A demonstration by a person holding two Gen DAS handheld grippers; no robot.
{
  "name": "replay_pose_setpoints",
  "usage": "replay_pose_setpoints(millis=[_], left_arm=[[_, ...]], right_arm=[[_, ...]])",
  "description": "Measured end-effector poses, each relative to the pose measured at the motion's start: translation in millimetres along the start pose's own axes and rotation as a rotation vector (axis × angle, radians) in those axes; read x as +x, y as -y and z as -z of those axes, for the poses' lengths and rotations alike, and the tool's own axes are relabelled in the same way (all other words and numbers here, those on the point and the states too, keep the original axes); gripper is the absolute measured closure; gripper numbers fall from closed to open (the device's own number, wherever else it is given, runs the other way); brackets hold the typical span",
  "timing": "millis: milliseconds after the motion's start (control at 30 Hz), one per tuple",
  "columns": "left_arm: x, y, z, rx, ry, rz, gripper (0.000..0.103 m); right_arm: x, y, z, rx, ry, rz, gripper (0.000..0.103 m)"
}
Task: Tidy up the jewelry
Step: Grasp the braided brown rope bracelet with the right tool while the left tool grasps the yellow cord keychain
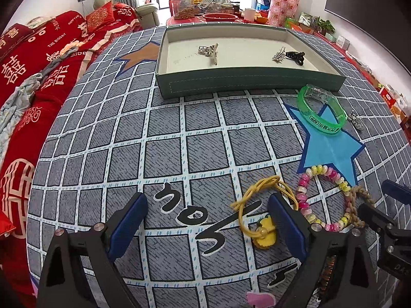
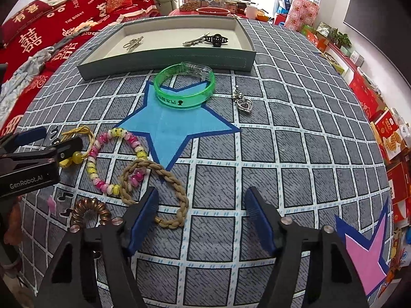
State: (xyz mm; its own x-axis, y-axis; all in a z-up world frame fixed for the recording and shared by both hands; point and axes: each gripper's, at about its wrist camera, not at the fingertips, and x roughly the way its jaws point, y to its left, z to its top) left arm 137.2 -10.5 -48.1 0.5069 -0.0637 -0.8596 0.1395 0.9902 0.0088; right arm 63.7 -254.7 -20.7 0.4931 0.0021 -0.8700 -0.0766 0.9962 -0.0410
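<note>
Right wrist view: the right hand-held gripper (image 2: 201, 218) is seen open and empty, its left pad just beside the braided bracelet (image 2: 164, 192). A snag on the overlapped beaded bracelet (image 2: 115, 159) could be caused by careless closing. The braid's long axis runs toward the tray (image 2: 167, 60) beyond. The left hand-held gripper (image 1: 206, 220) is also open.

Your desk (image 2: 257, 154) wears a grey checked cloth with stars. A green tray (image 2: 167, 60) sits at twelve o'clock, a green bangle (image 2: 185, 87) just before it. A heart pendant (image 2: 242, 102) lies at one o'clock. Beaded (image 2: 115, 159), braided (image 2: 159, 192), yellow cord (image 1: 259, 205) and coiled (image 2: 90, 210) bands cluster at nine.
</note>
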Motion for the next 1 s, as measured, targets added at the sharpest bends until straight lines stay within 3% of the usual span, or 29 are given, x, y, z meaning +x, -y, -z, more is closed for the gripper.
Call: replay_pose_setpoints(millis=[167,267,367,500,567,600,1000], left_arm=[[-4.9,6.2,1.7,0.024,0.005,0.035,0.016],[-9.6,13.2,3.7,0.057,0.013,0.056,0.032],[-13.3,20.9,5.8,0.087,0.018,0.083,0.051],[-17.3,26.9,8.4,0.118,0.017,0.108,0.085],[-19.1,26.7,10.1,0.113,0.016,0.118,0.086],[-20.1,25.2,11.1,0.105,0.014,0.127,0.086],[-48.0,5.4,9.9,0.075,0.065,0.157,0.086]], right_arm=[[-1.2,-3.4,0.2,-0.013,0.003,-0.006,0.039],[-2.1,-5.7,0.0,-0.020,0.002,-0.015,0.046],[-3.4,-11.6,0.1,-0.039,0.003,-0.022,0.058],[-5.0,-19.1,0.1,-0.067,0.000,-0.041,0.079],[-5.5,-23.8,0.7,-0.083,0.003,-0.046,0.094],[-5.9,-25.5,1.2,-0.087,0.005,-0.043,0.096],[-27.0,11.9,-3.8,0.036,0.050,-0.105,0.096]])
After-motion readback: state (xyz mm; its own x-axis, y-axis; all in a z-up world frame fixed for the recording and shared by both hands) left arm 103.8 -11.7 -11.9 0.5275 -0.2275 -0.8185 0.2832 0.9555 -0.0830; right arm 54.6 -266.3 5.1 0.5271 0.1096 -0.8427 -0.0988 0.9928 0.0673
